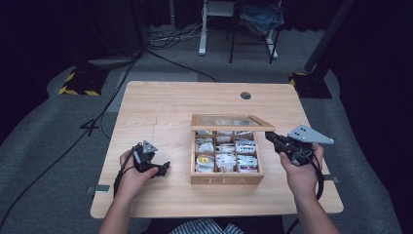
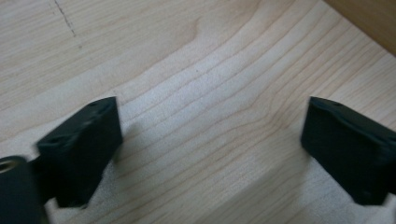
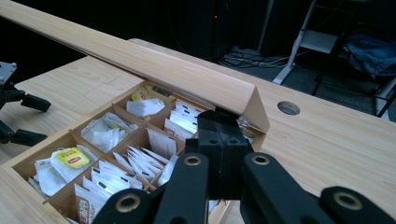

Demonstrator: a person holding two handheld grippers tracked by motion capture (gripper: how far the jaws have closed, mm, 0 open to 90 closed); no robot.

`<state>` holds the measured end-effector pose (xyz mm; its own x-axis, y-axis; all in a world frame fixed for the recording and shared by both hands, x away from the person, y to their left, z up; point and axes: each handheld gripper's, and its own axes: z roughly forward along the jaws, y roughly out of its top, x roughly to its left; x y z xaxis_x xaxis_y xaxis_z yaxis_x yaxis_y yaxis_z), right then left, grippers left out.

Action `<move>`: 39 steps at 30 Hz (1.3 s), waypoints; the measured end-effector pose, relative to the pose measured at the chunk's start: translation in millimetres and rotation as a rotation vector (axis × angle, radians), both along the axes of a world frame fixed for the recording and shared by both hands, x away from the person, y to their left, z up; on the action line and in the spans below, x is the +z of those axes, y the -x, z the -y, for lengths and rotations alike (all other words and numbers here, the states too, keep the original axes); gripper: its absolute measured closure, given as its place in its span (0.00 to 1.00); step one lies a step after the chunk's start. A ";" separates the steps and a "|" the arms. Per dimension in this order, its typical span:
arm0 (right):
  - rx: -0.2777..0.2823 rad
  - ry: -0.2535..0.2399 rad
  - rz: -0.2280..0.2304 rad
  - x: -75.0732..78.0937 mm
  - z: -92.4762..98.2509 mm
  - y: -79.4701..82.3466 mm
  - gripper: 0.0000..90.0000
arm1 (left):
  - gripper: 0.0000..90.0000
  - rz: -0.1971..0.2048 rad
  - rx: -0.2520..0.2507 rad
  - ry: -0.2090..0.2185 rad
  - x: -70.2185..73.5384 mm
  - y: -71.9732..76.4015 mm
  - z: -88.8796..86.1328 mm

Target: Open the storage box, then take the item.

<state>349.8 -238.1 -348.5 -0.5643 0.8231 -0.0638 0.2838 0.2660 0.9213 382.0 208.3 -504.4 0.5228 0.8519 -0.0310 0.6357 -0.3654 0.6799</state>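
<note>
Right gripper point(image 3: 219, 140), jaws clenched, props the lid point(image 1: 233, 122) of the tea box point(image 1: 227, 178) mid-table, apparently half-raised, while the left gripper point(image 2: 210, 154) gapes empty; teabags point(image 3: 70, 158) untouched.

Left gripper point(image 2: 210, 154) points down at the wooden tabletop point(image 2: 196, 84), its two black jaws standing wide apart with only bare light wood grain between them. Left jaw looks slightly blurred. A darker wooden edge point(image 2: 369, 23) cuts across the top right corner; can't tell what it belongs to.
</note>
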 end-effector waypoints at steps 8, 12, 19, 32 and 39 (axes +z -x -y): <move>-0.001 -0.004 0.008 2.3 0.2 -2.6 1.00 | 0.22 -0.004 -0.027 0.037 10.3 1.4 1.2; 0.001 -0.011 0.003 0.0 0.6 -1.2 1.00 | 0.27 0.017 -0.067 0.040 20.7 3.1 6.5; -0.007 -0.012 0.006 -1.3 -0.7 -0.2 1.00 | 0.30 0.064 -0.132 0.081 44.9 11.6 18.4; 0.002 -0.025 0.014 -2.5 -0.4 -1.5 1.00 | 0.34 0.122 -0.263 0.171 72.9 24.4 47.9; -0.001 -0.024 0.016 -2.6 -0.8 -1.5 1.00 | 0.41 0.133 -0.323 0.197 83.3 25.8 65.7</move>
<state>351.3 -237.3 -351.1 -0.5624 0.8251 -0.0532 0.2693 0.2437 0.9317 356.3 142.6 -421.1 0.7731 0.6276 -0.0913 0.4112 -0.3864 0.8256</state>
